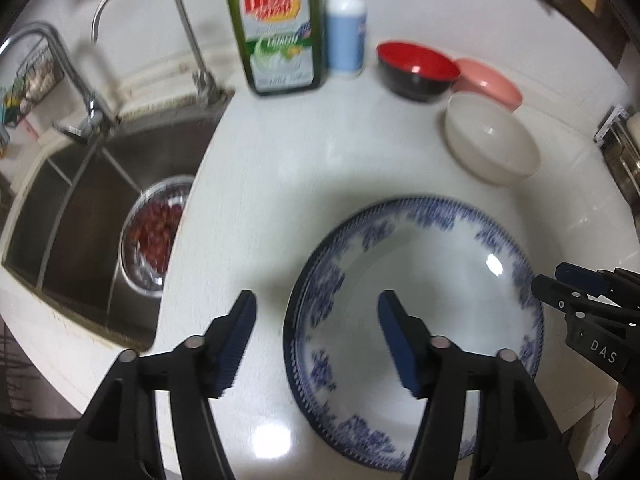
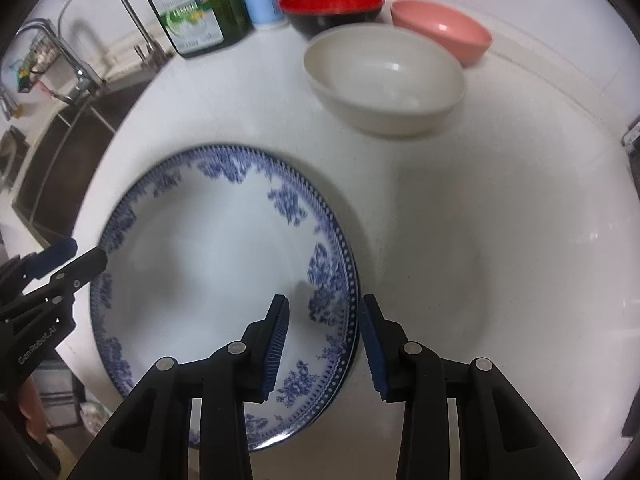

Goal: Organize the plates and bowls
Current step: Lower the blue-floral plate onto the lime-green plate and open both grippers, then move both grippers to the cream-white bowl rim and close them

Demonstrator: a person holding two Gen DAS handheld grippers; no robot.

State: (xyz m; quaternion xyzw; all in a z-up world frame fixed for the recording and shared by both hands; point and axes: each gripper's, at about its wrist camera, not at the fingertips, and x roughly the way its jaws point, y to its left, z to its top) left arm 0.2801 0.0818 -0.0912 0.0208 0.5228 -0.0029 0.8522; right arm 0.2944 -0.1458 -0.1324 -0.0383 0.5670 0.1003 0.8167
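White bench point(image 1: 280, 168) carries your plate point(image 1: 420, 280); your left tool point(image 1: 316, 300) and right tool point(image 2: 324, 306) both gape, straddling its opposite rims, grasping nothing.

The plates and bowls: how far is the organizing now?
Done: blue-patterned plates look stacked. In hand: both open tongs, left and right, straddle opposite plate rims, nothing gripped. Left: white bowl, red bowl and pink bowl stand separate.

White glossy surface point(image 1: 280, 168) carries a blue-patterned white plate point(image 1: 420, 264), cream bowl point(image 1: 492, 140), red-and-black bowl point(image 1: 418, 70), pink bowl point(image 1: 490, 84), green detergent bottle point(image 1: 276, 28), white-and-blue pump bottle point(image 1: 346, 28).
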